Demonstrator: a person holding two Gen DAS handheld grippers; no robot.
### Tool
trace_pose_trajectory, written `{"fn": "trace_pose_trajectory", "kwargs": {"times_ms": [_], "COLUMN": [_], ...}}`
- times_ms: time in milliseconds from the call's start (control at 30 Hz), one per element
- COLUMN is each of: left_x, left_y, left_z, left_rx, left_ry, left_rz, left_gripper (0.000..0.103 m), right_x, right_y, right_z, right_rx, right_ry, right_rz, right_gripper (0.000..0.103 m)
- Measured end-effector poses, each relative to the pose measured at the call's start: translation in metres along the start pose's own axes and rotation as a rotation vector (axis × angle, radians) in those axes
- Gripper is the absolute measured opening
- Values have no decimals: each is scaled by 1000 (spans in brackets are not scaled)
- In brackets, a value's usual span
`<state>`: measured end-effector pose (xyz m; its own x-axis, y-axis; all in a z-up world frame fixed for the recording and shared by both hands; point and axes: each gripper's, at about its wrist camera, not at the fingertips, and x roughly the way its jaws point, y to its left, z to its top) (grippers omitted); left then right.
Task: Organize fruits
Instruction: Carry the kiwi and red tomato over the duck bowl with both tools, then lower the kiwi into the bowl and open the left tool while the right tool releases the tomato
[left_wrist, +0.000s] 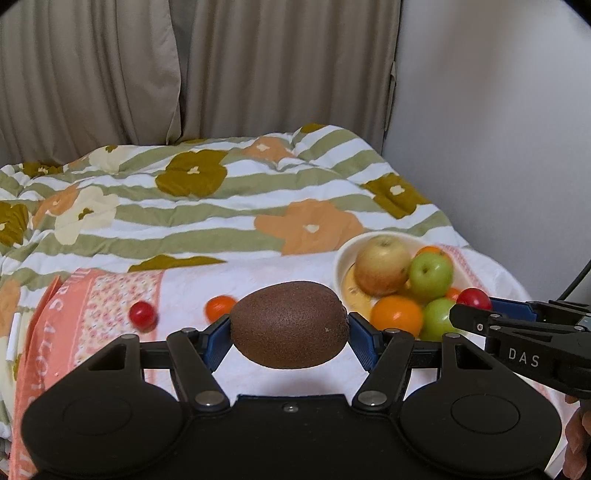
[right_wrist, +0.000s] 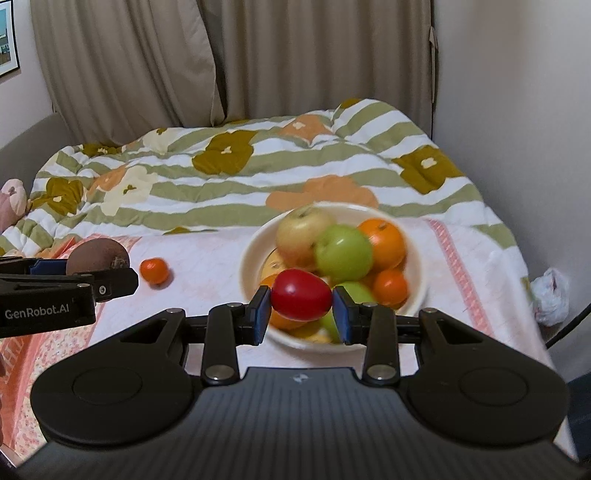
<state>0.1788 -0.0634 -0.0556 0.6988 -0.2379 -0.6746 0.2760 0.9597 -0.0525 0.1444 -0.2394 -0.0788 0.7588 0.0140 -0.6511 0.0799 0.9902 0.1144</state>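
Observation:
My left gripper (left_wrist: 290, 332) is shut on a brown kiwi (left_wrist: 289, 324) and holds it above the bed, left of the bowl. It also shows at the left of the right wrist view (right_wrist: 110, 275). My right gripper (right_wrist: 301, 314) is shut on a small red tomato (right_wrist: 301, 294) and holds it over the near rim of the cream bowl (right_wrist: 419, 275). The bowl (left_wrist: 341, 262) holds apples, oranges and a banana. A red tomato (left_wrist: 142, 314) and a small orange fruit (left_wrist: 218, 307) lie loose on the white cloth.
A floral striped duvet (left_wrist: 184, 206) covers the bed behind the cloth. A pink patterned towel (left_wrist: 74, 325) lies at the left. Beige curtains (left_wrist: 221, 66) hang behind, and a white wall (left_wrist: 498, 129) stands at the right. A crumpled white bag (right_wrist: 550, 295) lies by the bed's right edge.

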Motion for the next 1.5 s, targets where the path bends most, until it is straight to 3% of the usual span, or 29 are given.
{"fn": "trace_pose_trajectory", "kwargs": {"times_ms": [500, 1067, 1167, 1233, 1300, 1500], "left_x": [64, 119, 119, 114, 110, 97], "left_y": [-60, -68, -69, -69, -69, -68], "left_z": [26, 27, 24, 24, 26, 28], "left_rx": [-57, -136, -145, -146, -148, -136], "left_ry": [19, 88, 91, 69, 55, 47], "left_rz": [33, 68, 64, 70, 69, 78], "left_gripper": [70, 71, 75, 90, 94, 95], "right_x": [32, 85, 89, 90, 91, 101], "right_y": [-81, -102, -102, -102, -101, -97], "right_z": [40, 55, 59, 61, 65, 81], "right_rx": [-59, -106, -113, -118, -122, -138], "right_ry": [-7, 23, 24, 21, 16, 19], "right_rz": [43, 112, 119, 122, 127, 159], "right_gripper": [51, 51, 51, 51, 51, 51]}}
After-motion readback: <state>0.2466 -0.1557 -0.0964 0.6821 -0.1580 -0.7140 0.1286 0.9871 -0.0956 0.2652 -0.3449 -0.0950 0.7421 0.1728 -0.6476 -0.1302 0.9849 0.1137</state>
